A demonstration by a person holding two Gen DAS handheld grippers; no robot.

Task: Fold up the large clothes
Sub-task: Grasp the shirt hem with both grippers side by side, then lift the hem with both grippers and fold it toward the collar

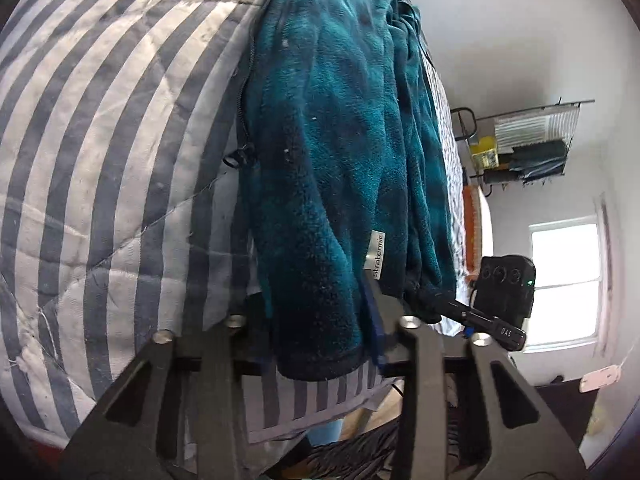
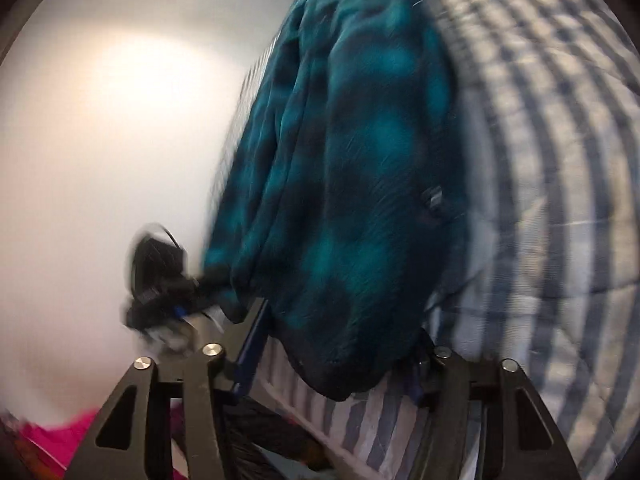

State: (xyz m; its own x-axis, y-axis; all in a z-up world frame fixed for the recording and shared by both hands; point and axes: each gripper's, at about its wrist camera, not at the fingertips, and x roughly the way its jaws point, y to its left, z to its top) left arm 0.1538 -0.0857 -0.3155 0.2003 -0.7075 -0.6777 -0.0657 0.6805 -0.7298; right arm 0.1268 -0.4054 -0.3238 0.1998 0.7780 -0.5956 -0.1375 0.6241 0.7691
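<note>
On the striped bed cover (image 1: 100,160) lies the teal fleece jacket (image 1: 340,140), its dark hem toward me. My left fingers (image 1: 372,320) pinch the hem by the grey label (image 1: 376,256). My right fingers (image 2: 340,344) straddle the hem's other corner, partly closed; pressing or not, I cannot tell.

The fleece jacket (image 1: 340,152) hides the left hand-held gripper (image 1: 320,344) fingertips; its collar runs off the top edge. The right wrist view is motion-blurred.
</note>
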